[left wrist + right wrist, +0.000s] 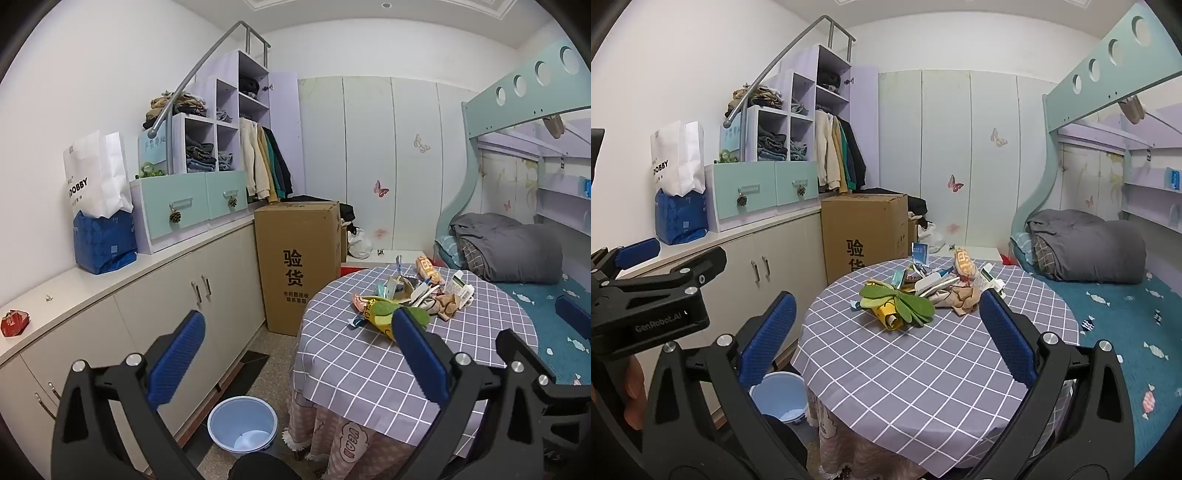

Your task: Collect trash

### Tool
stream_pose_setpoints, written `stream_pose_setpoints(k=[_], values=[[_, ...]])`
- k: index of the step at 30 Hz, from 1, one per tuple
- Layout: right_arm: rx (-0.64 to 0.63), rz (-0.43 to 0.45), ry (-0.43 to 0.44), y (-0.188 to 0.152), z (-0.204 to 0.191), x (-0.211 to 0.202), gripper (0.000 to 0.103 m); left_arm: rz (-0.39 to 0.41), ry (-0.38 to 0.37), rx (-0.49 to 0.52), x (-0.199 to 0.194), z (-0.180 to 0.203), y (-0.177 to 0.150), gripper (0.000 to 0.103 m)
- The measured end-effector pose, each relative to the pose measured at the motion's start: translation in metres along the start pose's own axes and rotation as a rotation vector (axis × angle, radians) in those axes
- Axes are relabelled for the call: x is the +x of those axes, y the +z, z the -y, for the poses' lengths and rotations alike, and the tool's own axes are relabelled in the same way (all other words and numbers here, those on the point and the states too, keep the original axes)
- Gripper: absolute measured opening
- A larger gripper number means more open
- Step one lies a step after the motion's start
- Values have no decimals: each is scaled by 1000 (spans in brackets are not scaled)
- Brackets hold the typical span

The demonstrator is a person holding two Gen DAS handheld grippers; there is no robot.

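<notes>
Right tool (886,343) wide, above table (923,369)

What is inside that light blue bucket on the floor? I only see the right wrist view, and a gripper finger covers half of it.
Observer: The left wrist view looks into the bucket: no wrappers, just a pale patch at the bottom.
Operator: Anything on the counter in front of the blue pack? The other gripper blocks it for me.
Observer: A small red packet lies alone on the counter, well this side of the blue pack.
Operator: And is that other gripper holding something?
Observer: No. The left gripper stands wide open, nothing between its fingers.
</notes>
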State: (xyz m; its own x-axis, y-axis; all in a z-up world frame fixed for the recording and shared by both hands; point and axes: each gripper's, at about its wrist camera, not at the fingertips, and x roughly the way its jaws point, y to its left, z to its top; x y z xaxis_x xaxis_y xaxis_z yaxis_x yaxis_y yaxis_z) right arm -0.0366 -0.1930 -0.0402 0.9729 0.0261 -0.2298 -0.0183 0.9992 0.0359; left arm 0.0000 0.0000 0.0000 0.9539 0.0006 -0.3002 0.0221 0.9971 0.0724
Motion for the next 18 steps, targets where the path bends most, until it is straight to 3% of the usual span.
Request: stream_pose_setpoints(k=[18], values=[[1, -7, 2, -2, -1, 3, 97, 2, -3, -1, 0, 0, 0, 99]])
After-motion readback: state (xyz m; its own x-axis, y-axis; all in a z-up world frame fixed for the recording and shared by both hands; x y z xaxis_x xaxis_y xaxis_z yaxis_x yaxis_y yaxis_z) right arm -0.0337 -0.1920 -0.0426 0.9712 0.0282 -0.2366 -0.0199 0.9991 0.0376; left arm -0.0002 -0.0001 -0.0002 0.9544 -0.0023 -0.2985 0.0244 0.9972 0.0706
